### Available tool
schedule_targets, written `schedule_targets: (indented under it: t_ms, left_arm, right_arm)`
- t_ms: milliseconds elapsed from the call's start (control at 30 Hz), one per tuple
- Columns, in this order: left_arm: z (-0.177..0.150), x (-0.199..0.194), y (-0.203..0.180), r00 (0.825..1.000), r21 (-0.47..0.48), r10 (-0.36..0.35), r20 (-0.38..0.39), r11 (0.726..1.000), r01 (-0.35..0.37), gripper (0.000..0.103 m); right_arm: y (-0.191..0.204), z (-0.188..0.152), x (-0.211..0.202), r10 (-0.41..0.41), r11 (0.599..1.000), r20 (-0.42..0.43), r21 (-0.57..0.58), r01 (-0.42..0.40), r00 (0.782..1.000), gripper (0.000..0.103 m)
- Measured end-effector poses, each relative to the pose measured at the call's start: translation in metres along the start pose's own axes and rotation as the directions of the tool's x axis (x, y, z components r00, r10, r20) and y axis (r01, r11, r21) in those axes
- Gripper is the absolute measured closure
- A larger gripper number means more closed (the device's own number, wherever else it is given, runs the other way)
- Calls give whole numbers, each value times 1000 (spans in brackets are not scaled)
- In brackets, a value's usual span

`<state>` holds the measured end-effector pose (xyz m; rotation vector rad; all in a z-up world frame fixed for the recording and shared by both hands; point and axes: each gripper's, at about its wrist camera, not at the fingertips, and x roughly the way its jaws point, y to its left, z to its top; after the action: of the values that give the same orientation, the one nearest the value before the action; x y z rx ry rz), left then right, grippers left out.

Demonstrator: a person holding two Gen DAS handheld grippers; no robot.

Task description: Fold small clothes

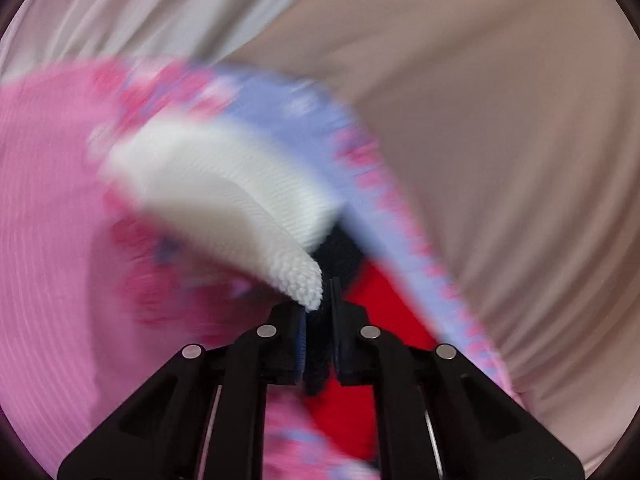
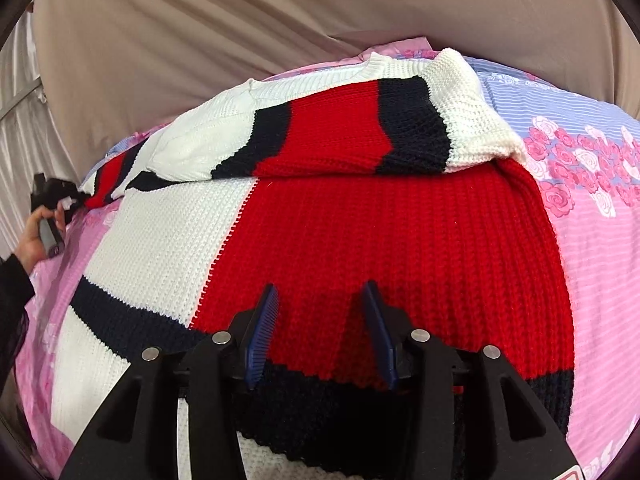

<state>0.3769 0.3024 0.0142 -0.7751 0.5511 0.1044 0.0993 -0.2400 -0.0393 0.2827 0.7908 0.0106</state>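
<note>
Scene: a knitted sweater [image 2: 360, 232] in red, white and navy lies spread on a bedspread [image 2: 600, 248] printed with pink roses; a beige curtain [image 2: 200, 40] hangs behind.
Fold so far: one sleeve [image 2: 360, 128] lies across the chest; the other sleeve [image 2: 116, 172] stretches out toward the left side.
Left gripper [image 1: 318, 308]: clamped on the knit cuff [image 1: 308, 280] of that outstretched sleeve; the picture is blurred, the fabric taut. A hand [image 2: 40, 232] holds the tool.
Right gripper [image 2: 320, 320]: fingers apart, holding nothing, hovering over the red hem area.
Risk: with only the cuff tip pinched, the loose knit could slip free mid-swing, or the pull could drag the whole sweater and disturb the folded sleeve, since nothing pins the body down.
</note>
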Motion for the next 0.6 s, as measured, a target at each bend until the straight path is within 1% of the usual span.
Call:
schedule_targets:
  t_ms: [33,67,100,133,167,200,233,267,300,333,367,400,433,467,500,533,567,600]
  left_arm:
    - [-6,-14,-26,999,80,-46,18,996,45,95]
    - [-17,-30,-64,993,185,-116,19,977,111,95]
    - [-28,-42,-91,985,255,-172,5,953,165,95]
    - [-47,-57,-127,968,337,-247,-31,910,243,95]
    - [-70,-71,-161,945,407,-315,-86,855,322,94]
    - [-92,-80,-186,923,453,-359,-140,805,382,94]
    - [-117,-86,-210,896,489,-394,-205,752,443,93]
    - [-146,-89,-231,871,513,-408,-275,704,492,90]
    - [-182,-88,-250,843,529,-400,-360,657,537,85]
    - [-211,-83,-261,824,535,-376,-424,631,563,77]
    - [-247,-75,-267,804,531,-337,-490,616,582,53]
    - [-270,-70,-266,793,520,-312,-523,620,587,38]
    - [-291,-64,-261,782,504,-295,-549,630,591,36]
    - [-312,-57,-253,772,484,-276,-572,646,590,36]
    - [-323,-53,-243,765,467,-262,-588,662,586,35]
    - [-328,-49,-233,762,448,-255,-595,682,578,34]
    - [-330,-46,-220,764,422,-257,-592,709,565,33]
    - [-326,-49,-208,760,376,-278,-587,738,561,33]
  right_arm:
    - [-1,0,0,5,1000,1,3,-5,1000,58]
    - [-2,0,0,10,1000,2,9,-10,1000,58]
    - [-4,0,0,16,1000,3,18,-16,1000,58]
    - [-5,0,0,21,999,5,27,-21,1000,58]
    - [-6,1,0,25,999,6,33,-25,1000,58]
    - [-7,1,0,27,999,7,38,-27,1000,58]
    - [-7,1,0,28,999,7,40,-28,1000,58]
    - [-7,1,0,29,999,8,42,-29,1000,58]
    - [-8,1,0,30,999,9,44,-30,1000,58]
    - [-8,1,0,30,998,10,47,-30,1000,58]
    - [-9,1,-1,32,998,12,53,-33,999,58]
    - [-11,1,-2,38,997,15,63,-38,999,58]
    - [-13,0,-2,40,996,19,73,-42,999,58]
    - [-15,0,-3,40,996,23,84,-42,999,58]
    - [-19,0,-4,51,993,27,100,-54,998,58]
    - [-21,0,-4,63,992,30,111,-66,998,58]
    - [-23,0,-5,73,990,34,122,-77,997,58]
    - [-27,0,-7,79,987,44,139,-84,996,58]
